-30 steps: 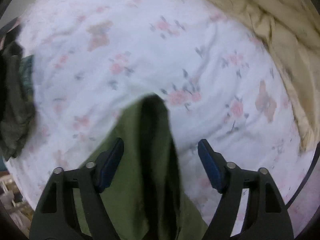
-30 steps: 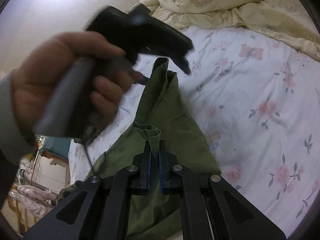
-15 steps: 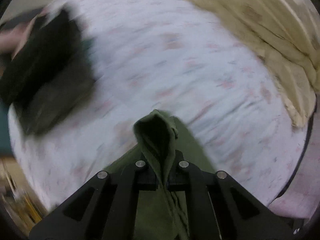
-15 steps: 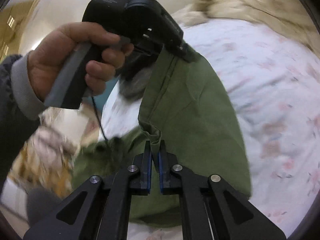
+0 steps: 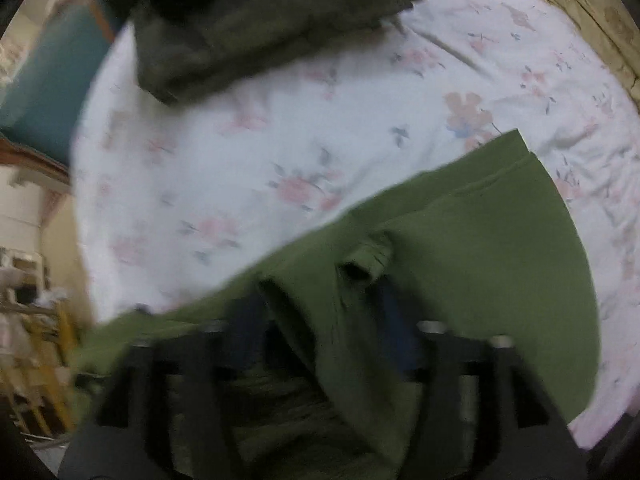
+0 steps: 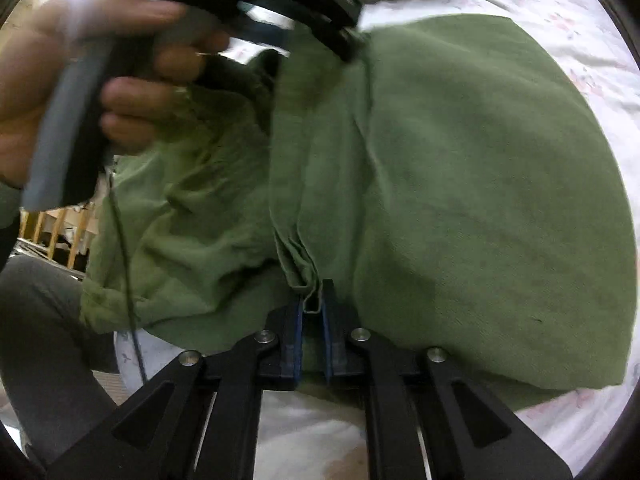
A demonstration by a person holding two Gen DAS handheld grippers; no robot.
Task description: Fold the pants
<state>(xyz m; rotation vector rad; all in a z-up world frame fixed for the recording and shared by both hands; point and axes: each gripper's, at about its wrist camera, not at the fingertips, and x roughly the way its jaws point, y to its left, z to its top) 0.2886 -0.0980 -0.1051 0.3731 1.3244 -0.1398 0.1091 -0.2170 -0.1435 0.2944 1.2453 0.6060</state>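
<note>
The olive-green cotton pants [image 6: 460,184] lie doubled over on the white bedsheet printed with pink flowers [image 5: 248,152], the folded part spread flat and a bunched part trailing toward the bed's near edge. The left gripper [image 5: 320,320] is opening, its blue pads standing clear on either side of a ridge of green cloth, so that end is let go. The right gripper [image 6: 312,320] is also opening, though a narrow pleat of the hem sits between its pads, seemingly loose. The risk, I judge, is that either pad snags cloth on withdrawal and drags the fold askew, or that the loose bunch slides off the edge. A dark olive pile of folded clothes [image 5: 256,16] lies well apart at the far side, and a cream quilt [image 5: 592,12] rims the sheet; neither blocks the work
</note>
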